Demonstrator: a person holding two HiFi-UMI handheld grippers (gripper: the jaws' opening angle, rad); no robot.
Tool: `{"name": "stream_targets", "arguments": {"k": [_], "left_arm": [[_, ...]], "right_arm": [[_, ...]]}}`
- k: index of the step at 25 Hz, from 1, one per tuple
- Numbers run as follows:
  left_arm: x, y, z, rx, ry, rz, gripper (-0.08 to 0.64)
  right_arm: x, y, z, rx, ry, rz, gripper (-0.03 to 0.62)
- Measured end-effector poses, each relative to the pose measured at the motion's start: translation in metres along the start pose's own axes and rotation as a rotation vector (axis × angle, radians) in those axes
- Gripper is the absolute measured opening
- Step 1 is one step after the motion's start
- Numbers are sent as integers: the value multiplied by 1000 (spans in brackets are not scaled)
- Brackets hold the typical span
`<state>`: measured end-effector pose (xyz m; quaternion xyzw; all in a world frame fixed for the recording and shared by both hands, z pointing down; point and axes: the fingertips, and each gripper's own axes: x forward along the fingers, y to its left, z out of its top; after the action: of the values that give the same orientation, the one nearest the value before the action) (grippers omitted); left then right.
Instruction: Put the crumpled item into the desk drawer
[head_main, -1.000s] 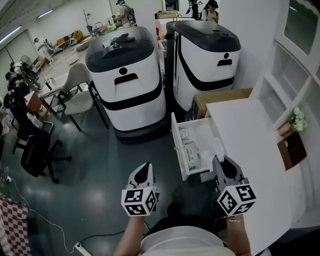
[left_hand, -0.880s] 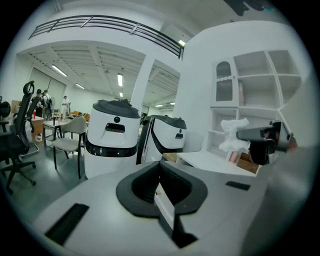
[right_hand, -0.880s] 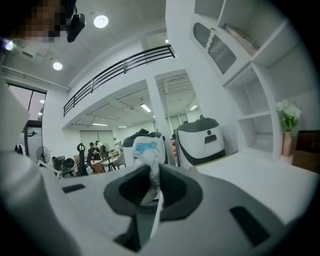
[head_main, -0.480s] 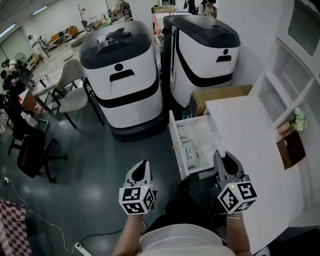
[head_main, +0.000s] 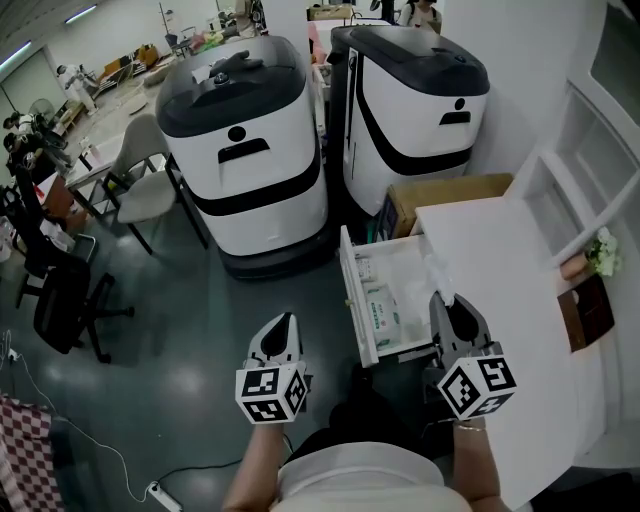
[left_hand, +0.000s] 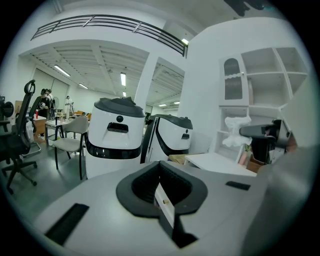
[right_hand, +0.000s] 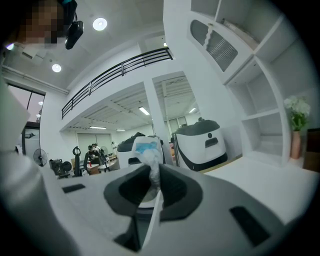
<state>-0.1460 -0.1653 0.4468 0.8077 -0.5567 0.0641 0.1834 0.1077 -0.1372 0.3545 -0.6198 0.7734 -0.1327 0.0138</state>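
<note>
Edged slightly forward, the right gripper (head_main: 447, 300) pinches the crumpled white wrapper (right_hand: 148, 150) upright, the open desk drawer (head_main: 347, 275) just left of its jaws, the closed, empty left gripper (head_main: 285, 322) farther off.

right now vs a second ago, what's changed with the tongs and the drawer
Both tongs edged slightly forward beside the open white desk drawer; the right tongs still grip the crumpled white-and-blue item. Nothing grabbed or released. The left tongs stay shut and empty, drawer unchanged.
</note>
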Motion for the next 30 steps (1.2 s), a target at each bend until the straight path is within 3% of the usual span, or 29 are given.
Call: {"name": "stream_targets", "arguments": {"k": [9, 30], "left_arm": [[36, 2, 3, -9, 26, 15, -5], [89, 2, -13, -16, 117, 75, -5]], "right_arm": [[41, -26, -14, 7, 68, -5, 49], [110, -82, -116, 36, 352, -23, 49]]}}
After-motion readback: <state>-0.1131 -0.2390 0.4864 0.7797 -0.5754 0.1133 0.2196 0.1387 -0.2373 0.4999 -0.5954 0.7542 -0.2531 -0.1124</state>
